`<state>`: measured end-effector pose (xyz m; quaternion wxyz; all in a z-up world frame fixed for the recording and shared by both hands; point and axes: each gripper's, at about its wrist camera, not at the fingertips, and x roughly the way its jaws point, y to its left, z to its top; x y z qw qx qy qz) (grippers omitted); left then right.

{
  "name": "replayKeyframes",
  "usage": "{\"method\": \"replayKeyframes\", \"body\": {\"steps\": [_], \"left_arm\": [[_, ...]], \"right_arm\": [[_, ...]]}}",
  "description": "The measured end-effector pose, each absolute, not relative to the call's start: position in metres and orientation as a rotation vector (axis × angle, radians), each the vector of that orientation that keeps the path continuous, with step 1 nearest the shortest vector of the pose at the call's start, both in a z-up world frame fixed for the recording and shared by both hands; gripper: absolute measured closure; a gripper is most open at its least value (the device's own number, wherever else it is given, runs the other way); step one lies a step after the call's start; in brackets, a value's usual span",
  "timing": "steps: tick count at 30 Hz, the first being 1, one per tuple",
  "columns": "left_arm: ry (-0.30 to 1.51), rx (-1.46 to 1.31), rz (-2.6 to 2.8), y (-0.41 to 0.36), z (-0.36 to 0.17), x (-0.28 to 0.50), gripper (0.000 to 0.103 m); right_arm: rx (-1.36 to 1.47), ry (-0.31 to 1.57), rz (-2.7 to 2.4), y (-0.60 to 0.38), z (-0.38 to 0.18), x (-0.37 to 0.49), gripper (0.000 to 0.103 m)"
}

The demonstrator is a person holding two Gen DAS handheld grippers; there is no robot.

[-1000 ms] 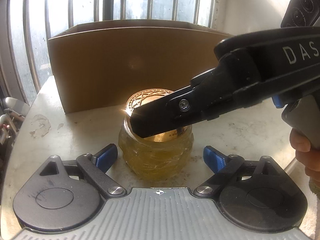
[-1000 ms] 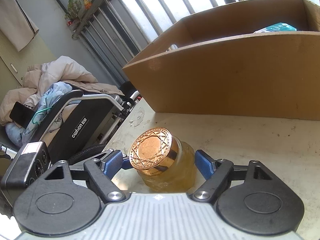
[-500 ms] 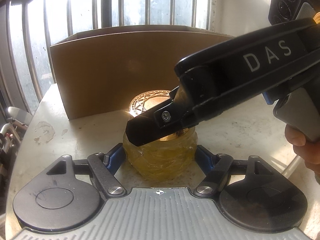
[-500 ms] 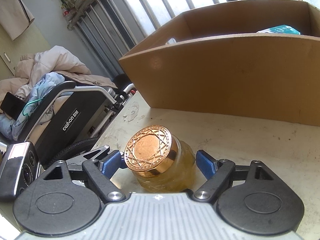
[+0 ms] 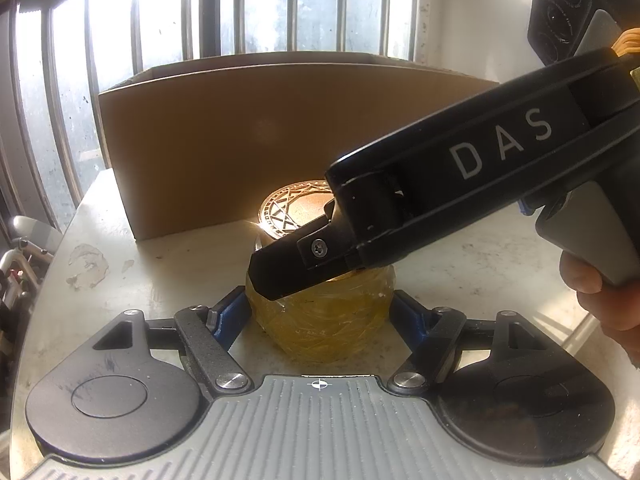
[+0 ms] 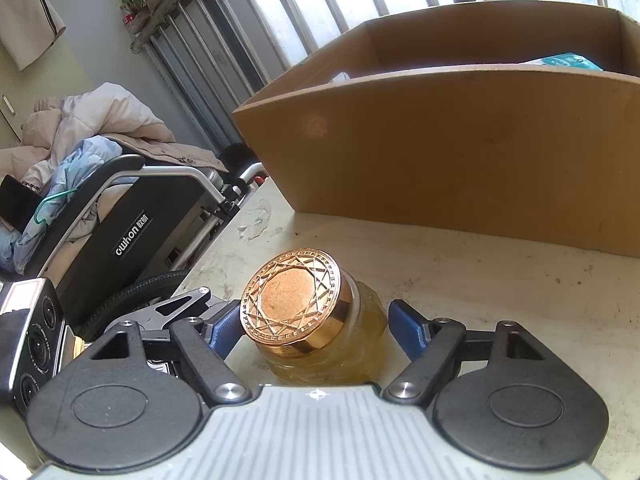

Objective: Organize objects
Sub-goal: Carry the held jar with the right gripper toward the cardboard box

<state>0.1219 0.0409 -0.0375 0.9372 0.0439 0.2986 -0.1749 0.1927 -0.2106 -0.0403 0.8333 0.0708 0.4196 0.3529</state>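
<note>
While the glass jar (image 5: 320, 320) sits on the table (image 5: 172, 276) before the cardboard box (image 5: 256, 136), my left gripper (image 5: 318, 314) clamps its belly and my right gripper (image 6: 316, 328) stands open, closing around the copper lid (image 6: 292, 304). Heavy, slick, breakable, I'd guess: grip low.

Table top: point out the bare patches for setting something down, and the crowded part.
Bare table lies between the jar and the cardboard box, running out to the right. A smaller strip lies left of the jar, by the chipped stain. Around the jar it is crowded: the left tool and right tool both straddle it.
</note>
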Motion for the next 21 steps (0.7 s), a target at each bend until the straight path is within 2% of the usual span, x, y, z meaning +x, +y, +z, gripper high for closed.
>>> {"method": "replayKeyframes", "body": {"steps": [21], "left_arm": [[0.593,0.1,-0.362,0.032,-0.038,0.122,0.026]], "right_arm": [[0.29,0.945,0.764,-0.227,-0.046,0.206,0.021]]}}
